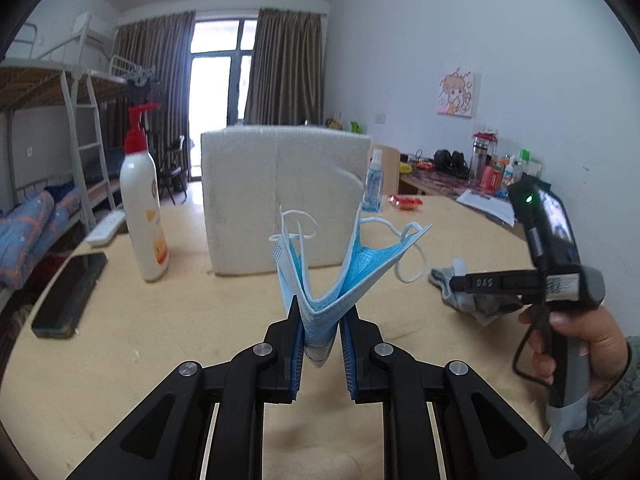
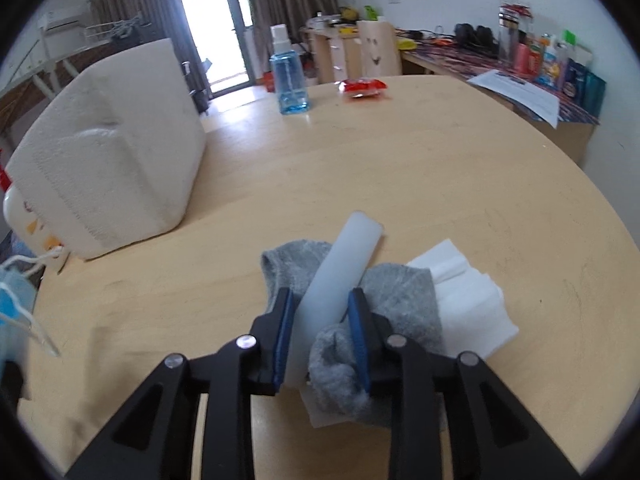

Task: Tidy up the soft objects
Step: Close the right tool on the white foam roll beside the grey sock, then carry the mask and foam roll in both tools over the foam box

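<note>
Item: blue mask (image 1: pixel 320 280), folded, ear loops dangling loose, clamped upright in the left gripper (image 1: pixel 320 328) above the table (image 1: pixel 160 340). Right gripper (image 2: pixel 324 320): fingers narrowly apart around a pale tube (image 2: pixel 344 272) lying across grey socks (image 2: pixel 396 296) beside white tissues (image 2: pixel 472 304); contact cannot be told. Risks: sock fabric snagging in the bite; loops catching; smooth tube slipping out.

Blue face mask (image 1: pixel 320 300): folded, upright, white ear loops dangling. White foam tube (image 2: pixel 344 272): tilted across grey socks (image 2: pixel 396 292). White folded tissues (image 2: pixel 468 300): beside the socks, on worktop (image 2: pixel 400 176).
</note>
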